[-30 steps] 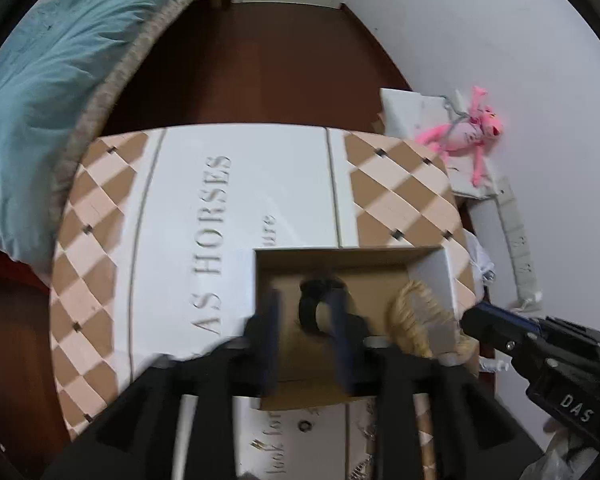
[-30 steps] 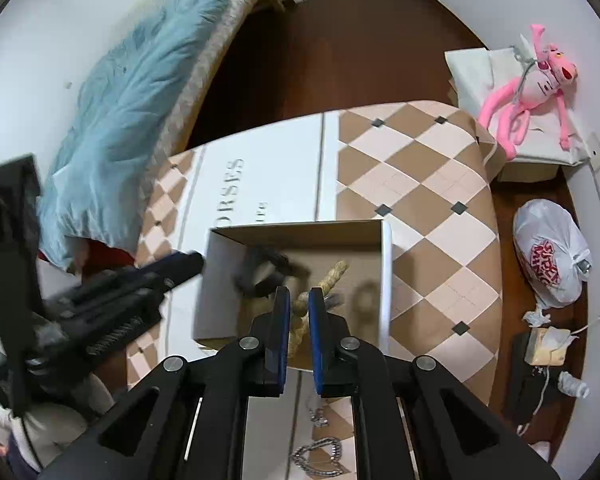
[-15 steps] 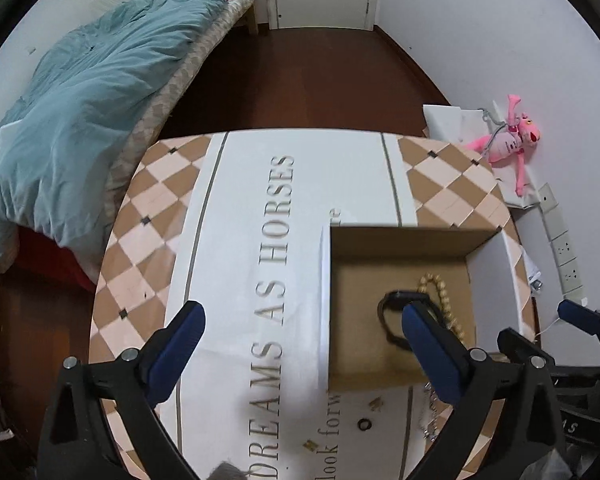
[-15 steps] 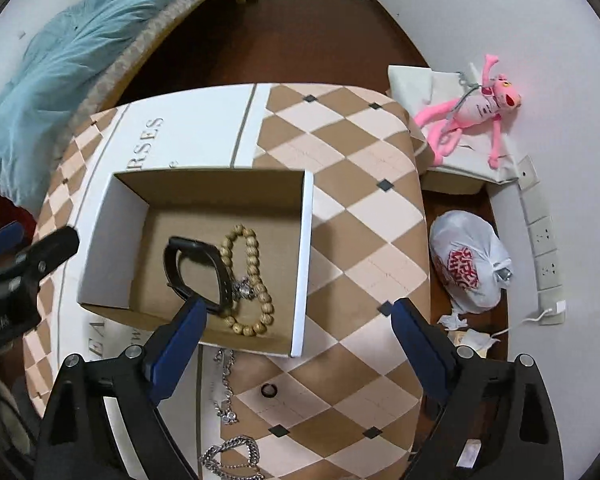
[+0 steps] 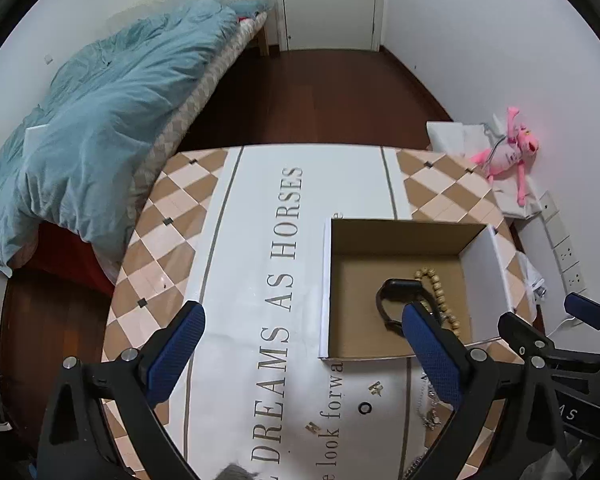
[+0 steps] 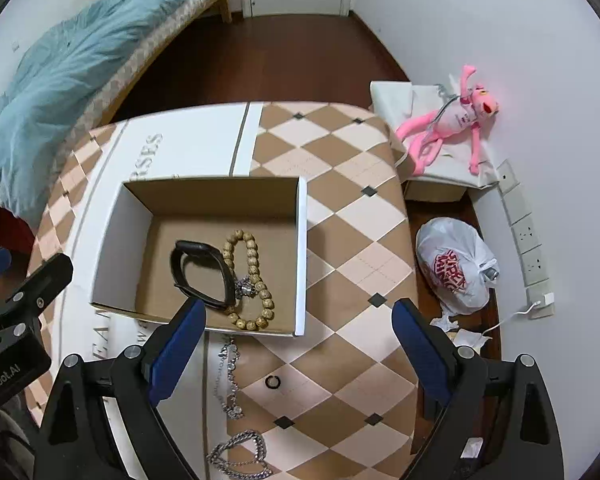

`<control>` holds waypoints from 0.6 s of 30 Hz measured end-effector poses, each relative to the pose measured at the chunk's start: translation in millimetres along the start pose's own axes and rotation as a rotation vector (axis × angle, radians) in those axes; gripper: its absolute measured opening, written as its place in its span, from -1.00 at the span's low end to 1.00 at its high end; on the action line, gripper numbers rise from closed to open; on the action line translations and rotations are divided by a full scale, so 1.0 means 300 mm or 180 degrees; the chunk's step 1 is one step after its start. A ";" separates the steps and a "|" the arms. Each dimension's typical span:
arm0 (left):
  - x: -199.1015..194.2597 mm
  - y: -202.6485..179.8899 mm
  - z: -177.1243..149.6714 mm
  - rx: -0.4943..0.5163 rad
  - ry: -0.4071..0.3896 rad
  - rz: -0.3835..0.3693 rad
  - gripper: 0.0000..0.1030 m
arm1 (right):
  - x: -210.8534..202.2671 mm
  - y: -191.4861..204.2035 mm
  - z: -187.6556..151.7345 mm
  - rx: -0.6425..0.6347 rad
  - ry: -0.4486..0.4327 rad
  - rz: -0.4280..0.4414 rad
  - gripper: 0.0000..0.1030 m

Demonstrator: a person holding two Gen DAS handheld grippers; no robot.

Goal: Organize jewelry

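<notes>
An open cardboard box (image 6: 300, 240) (image 5: 326, 280) sits on the checkered table. Inside lie a black wristband (image 6: 202, 272) (image 5: 396, 298) and a wooden bead bracelet (image 6: 252, 280) (image 5: 436, 288) with a small silver charm (image 6: 245, 287). On the table in front of the box lie a silver chain (image 6: 230, 376) (image 5: 428, 404), a heavier silver chain (image 6: 240, 456), a small dark ring (image 6: 273, 381) (image 5: 365, 407) and small earrings (image 5: 376, 388). My left gripper (image 5: 300, 348) is open and empty above the table, left of the box. My right gripper (image 6: 300, 340) is open and empty above the box's near right corner.
A table (image 6: 352, 184) with a checkered cloth and printed lettering fills the middle. A bed with a blue duvet (image 5: 100, 120) stands to the left. A pink plush toy (image 6: 456, 116) on a white box, a white plastic bag (image 6: 456, 272) and wall sockets are on the right.
Both grippers opened and pulled back up from the box. The black wristband and the bead bracelet now lie released inside the box.
</notes>
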State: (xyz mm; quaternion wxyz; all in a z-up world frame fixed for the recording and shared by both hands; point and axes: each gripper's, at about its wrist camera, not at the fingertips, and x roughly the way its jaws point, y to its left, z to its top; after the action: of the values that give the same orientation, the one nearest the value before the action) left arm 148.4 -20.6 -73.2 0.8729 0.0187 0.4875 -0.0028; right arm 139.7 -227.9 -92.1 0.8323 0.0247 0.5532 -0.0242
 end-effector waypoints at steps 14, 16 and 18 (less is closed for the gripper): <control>-0.275 0.009 -0.043 -0.0070 -0.0384 -0.0125 0.96 | -0.330 -0.023 -0.082 0.0169 -0.0547 0.0058 0.85; -0.301 0.016 -0.058 -0.0113 -0.0406 -0.0029 0.96 | -0.351 -0.035 -0.104 0.0223 -0.0550 0.0117 0.85; -0.308 0.020 -0.076 -0.0126 -0.0408 0.0072 0.96 | -0.350 -0.045 -0.140 0.0258 -0.0493 0.0166 0.85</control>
State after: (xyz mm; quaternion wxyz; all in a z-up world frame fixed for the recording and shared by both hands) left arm 80.6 -15.0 -6.4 0.9025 0.0068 0.4303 0.0155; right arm 59.6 -237.1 -11.7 0.8713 0.0708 0.4850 -0.0268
